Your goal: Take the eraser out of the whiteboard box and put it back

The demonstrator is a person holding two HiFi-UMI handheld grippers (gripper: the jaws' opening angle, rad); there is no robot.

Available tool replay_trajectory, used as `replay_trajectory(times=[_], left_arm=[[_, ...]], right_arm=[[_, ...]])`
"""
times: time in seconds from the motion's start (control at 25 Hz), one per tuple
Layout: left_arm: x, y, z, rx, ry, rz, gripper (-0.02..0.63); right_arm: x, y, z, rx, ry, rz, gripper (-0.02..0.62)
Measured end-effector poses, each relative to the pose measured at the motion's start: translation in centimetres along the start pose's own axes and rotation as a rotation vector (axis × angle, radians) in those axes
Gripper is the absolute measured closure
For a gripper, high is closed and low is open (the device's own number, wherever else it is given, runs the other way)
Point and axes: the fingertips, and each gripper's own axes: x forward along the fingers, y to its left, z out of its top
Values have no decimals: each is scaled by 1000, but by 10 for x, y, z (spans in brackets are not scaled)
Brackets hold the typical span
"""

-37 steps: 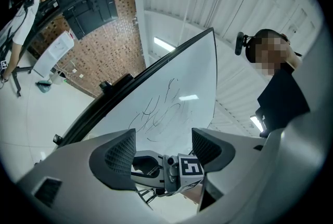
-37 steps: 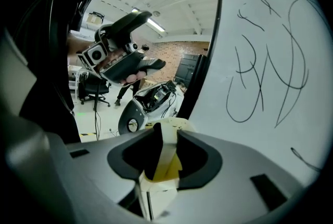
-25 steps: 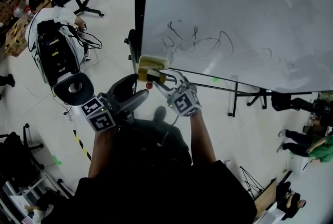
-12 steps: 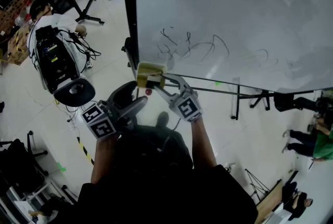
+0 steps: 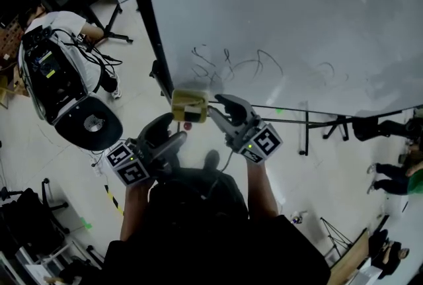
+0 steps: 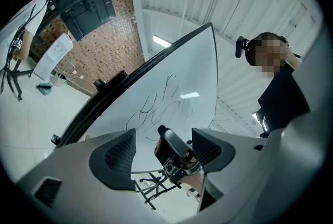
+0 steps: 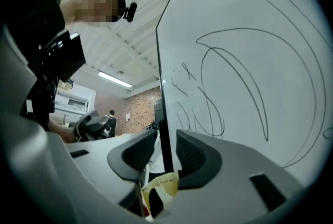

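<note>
The whiteboard (image 5: 297,12) blocks the whole front, its black frame (image 5: 147,26) running down to the yellow box (image 5: 189,105). Left of it, open floor (image 5: 129,69) leaves passage; stand bars (image 5: 303,135) cross below.

The whiteboard (image 5: 297,12) was the brightest surface in the head view, lit flatly and evenly from overhead. The floor (image 5: 46,158) left of it was pale too, while the person's torso (image 5: 198,237) below it sank to near-black with no detail. Dark vignetting filled every corner, and the whiteboard's straight frame bowed under the wide lens. In the left gripper view a glare patch (image 6: 190,95) from a ceiling light sat on the whiteboard. In the right gripper view, the right gripper (image 7: 166,134) below the whiteboard was soft and out of focus.
</note>
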Motion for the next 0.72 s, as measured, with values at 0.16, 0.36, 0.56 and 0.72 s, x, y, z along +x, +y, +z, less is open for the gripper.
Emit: replay_trajectory(times=[0.16,0.36,0.56,0.72], left_arm=[[4,-2,-2,2,2,-1,275],[4,-5,-3,2,-6,15,275],[1,-1,-5,8,-23,47,275],[7,-6,-9,-11,-47,82,275]], right_arm=[[-10,5,25,81,-83,34,448],[-22,12,51,240,-216,98,472],[-28,8,62,379,-311,149,472],[-39,1,63,470,-351,180,472]])
